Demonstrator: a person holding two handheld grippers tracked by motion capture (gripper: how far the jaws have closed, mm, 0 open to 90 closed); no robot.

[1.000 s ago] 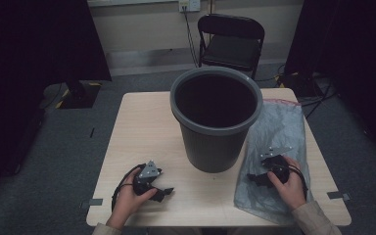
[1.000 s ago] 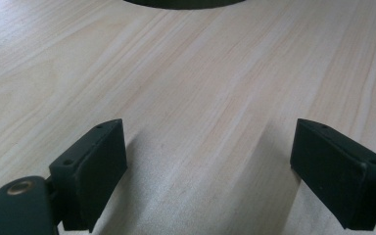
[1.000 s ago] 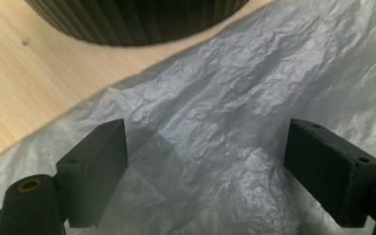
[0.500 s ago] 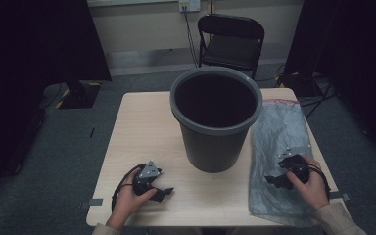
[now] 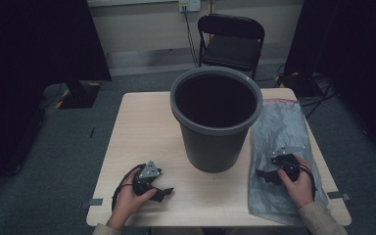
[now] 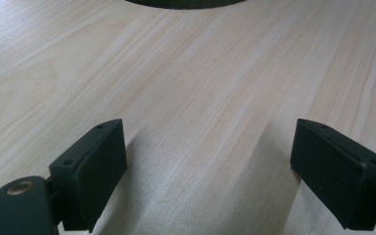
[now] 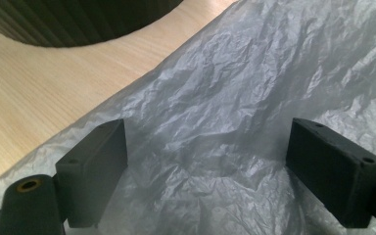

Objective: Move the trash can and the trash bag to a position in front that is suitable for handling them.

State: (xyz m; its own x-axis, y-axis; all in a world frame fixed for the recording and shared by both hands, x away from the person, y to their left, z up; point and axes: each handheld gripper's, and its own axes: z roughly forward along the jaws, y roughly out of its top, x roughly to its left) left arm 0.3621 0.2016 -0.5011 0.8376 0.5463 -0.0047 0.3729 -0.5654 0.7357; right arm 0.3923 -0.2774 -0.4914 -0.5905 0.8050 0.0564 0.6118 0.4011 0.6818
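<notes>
here | right gripper [image 7: 208, 161] spread over crinkled bag [image 7: 254, 98] | left gripper [image 6: 210, 166] spread on table [image 6: 176, 88]

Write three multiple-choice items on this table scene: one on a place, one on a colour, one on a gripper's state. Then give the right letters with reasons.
1. Where does the plastic bag lie?
A. inside the bin
B. flat on the table, right of the bin
C. on the chair

2. What colour is the bin?
A. dark grey
B. white
C. red

3. How do the right gripper's jaws stand?
A. shut on the bag
B. open above the bag
C. shut on the bin's rim

Key: 1 B, the high view shows it spread beside the bin; 2 A, its wall and rim are dark grey; 3 B, the right gripper view shows both jaws wide apart over crinkled plastic.
</notes>
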